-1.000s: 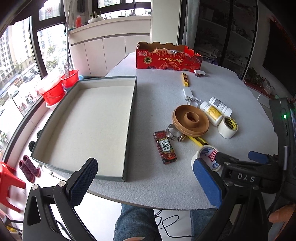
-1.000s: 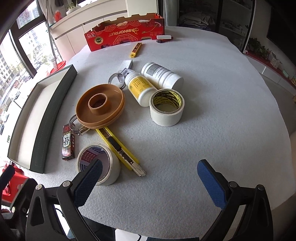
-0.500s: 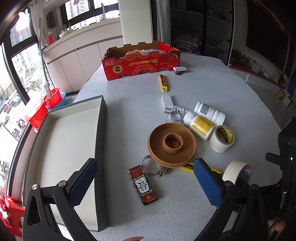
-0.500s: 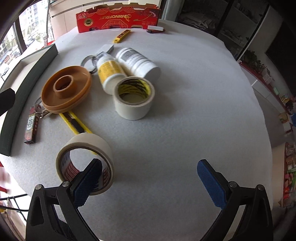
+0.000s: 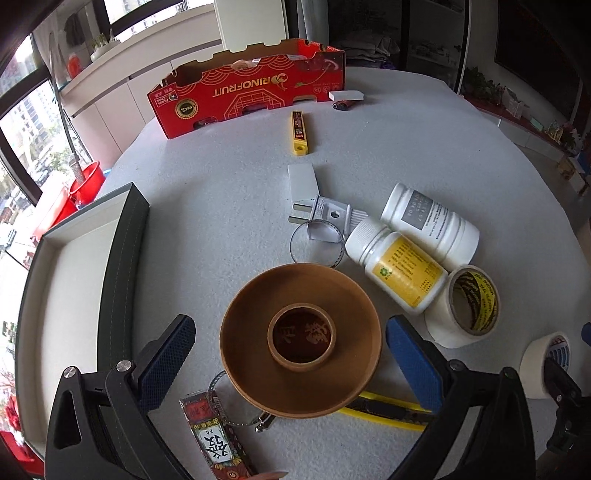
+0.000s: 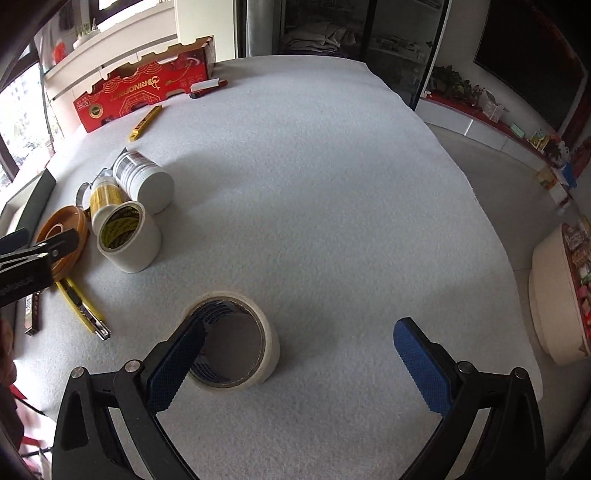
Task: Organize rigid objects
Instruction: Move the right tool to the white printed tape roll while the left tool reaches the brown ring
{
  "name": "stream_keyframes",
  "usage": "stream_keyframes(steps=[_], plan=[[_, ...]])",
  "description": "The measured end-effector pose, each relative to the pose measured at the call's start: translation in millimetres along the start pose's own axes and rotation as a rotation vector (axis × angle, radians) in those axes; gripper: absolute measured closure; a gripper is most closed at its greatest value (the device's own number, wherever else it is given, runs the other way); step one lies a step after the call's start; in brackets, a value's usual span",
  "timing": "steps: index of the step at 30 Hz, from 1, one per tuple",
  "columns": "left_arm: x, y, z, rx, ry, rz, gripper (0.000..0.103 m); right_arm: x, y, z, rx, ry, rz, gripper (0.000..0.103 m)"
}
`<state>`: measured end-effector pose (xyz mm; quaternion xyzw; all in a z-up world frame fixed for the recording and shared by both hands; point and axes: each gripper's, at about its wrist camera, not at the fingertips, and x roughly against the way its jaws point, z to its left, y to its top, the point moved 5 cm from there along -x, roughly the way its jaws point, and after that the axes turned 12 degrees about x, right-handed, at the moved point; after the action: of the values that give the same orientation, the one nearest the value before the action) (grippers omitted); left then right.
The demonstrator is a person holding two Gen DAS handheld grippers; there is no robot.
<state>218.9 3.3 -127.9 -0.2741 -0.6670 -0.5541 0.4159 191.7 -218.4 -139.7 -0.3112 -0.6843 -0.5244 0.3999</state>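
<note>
We hold our left gripper (image 5: 290, 360) wide so its blue pads flank the round brown plastic spool (image 5: 301, 345), while our right gripper (image 6: 299, 363), equally wide, straddles the cream masking-tape roll (image 6: 236, 349) wall, one pad inside its hole, both ready to lift toward the grey-walled tray (image 5: 122, 254) off to the left.

A home: a felt-covered round table (image 6: 332, 184) beside white cabinets (image 5: 122, 99), high-rise windows (image 5: 22, 122), and cluttered shelves (image 6: 332, 33).
</note>
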Motion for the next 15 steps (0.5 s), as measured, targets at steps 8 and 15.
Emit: stream_keyframes(steps=[8,15], plan=[[-13.9,0.8,0.8,0.018,0.024,0.028,0.000,5.9,4.0,3.0,-0.035,0.118,-0.057,0.000],[-19.0,2.6,-1.8,0.020,0.034,0.034,0.000,8.9,13.1,15.6,0.016,0.125,-0.063,0.000]])
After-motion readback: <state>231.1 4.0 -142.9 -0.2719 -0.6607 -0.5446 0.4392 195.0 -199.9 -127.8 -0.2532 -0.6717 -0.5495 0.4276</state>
